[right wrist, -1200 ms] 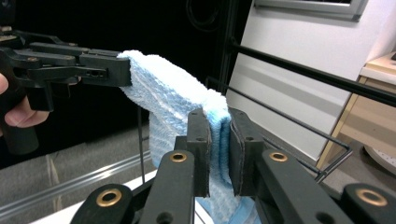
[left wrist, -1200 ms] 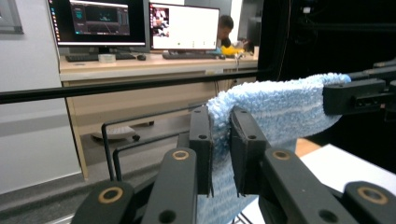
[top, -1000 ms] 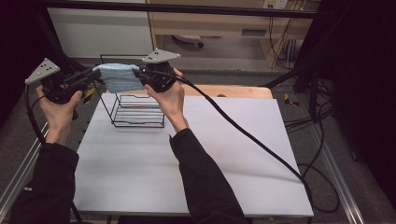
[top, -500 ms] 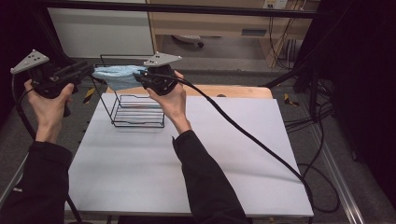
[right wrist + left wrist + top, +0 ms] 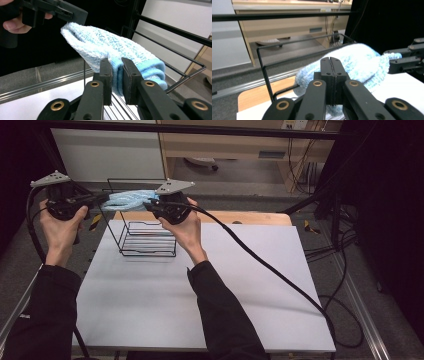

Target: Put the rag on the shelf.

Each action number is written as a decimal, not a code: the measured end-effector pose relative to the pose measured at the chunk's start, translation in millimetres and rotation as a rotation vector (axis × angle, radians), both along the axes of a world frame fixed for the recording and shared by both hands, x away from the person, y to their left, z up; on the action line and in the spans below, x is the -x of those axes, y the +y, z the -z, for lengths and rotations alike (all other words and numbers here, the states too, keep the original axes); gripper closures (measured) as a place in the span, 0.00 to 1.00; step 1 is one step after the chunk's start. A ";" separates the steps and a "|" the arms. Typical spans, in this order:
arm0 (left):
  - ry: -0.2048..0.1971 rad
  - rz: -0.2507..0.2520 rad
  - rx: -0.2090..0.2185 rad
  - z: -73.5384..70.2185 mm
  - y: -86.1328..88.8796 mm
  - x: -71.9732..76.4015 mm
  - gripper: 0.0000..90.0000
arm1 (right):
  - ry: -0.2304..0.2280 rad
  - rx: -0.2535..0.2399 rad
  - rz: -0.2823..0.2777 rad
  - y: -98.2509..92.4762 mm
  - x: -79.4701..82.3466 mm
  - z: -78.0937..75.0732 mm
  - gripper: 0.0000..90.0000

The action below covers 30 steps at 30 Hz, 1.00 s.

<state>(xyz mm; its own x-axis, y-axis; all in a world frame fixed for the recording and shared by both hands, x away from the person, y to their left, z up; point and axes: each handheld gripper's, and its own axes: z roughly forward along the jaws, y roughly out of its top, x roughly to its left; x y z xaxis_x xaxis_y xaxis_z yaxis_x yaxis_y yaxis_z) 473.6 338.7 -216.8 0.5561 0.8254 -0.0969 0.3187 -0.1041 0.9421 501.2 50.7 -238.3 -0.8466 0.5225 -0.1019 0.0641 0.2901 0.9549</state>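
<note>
A fuzzy light blue cloth (image 5: 127,198) hangs in the air over the top of a black wire basket (image 5: 145,240). My right gripper (image 5: 117,75) is shut on its banded end, with cloth (image 5: 105,45) bulging out between the pads. My left gripper (image 5: 331,67) has just been closing; its pads meet with nothing between them. The cloth (image 5: 359,60) lies right behind its tips. From above, the left gripper (image 5: 102,197) points at the cloth's free end, and the right gripper (image 5: 150,205) holds the other end.
The wire basket stands at the back left of a white table (image 5: 210,295), near a wooden strip (image 5: 240,217). A thick black cable (image 5: 270,270) trails from the right gripper across the table to the right. A black frame bar (image 5: 200,127) crosses high at the back.
The left gripper let go of the cloth, drew off to the left, then came back to the cloth's free end with its jaws together. The cloth now hangs bunched from the right gripper.
</note>
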 end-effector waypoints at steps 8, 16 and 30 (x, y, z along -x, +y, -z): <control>0.017 0.017 -0.046 11.5 -2.4 1.6 1.00 | 0.007 0.005 -0.003 0.1 0.7 0.4 0.85; 0.016 0.022 -0.071 21.7 -3.9 0.2 1.00 | 0.029 -0.002 -0.021 0.5 4.2 -1.1 0.71; -0.011 0.017 -0.106 34.1 -7.2 -2.2 1.00 | 0.090 -0.061 -0.033 0.4 3.0 -3.7 0.80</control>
<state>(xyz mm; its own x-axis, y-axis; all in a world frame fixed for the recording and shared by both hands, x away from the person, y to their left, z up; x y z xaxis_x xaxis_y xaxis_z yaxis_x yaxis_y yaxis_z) 475.8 331.5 -250.9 0.5705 0.8213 -0.0032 0.3061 -0.2090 0.9288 498.2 51.1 -234.6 -0.8676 0.4972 0.0066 0.1421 0.2351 0.9615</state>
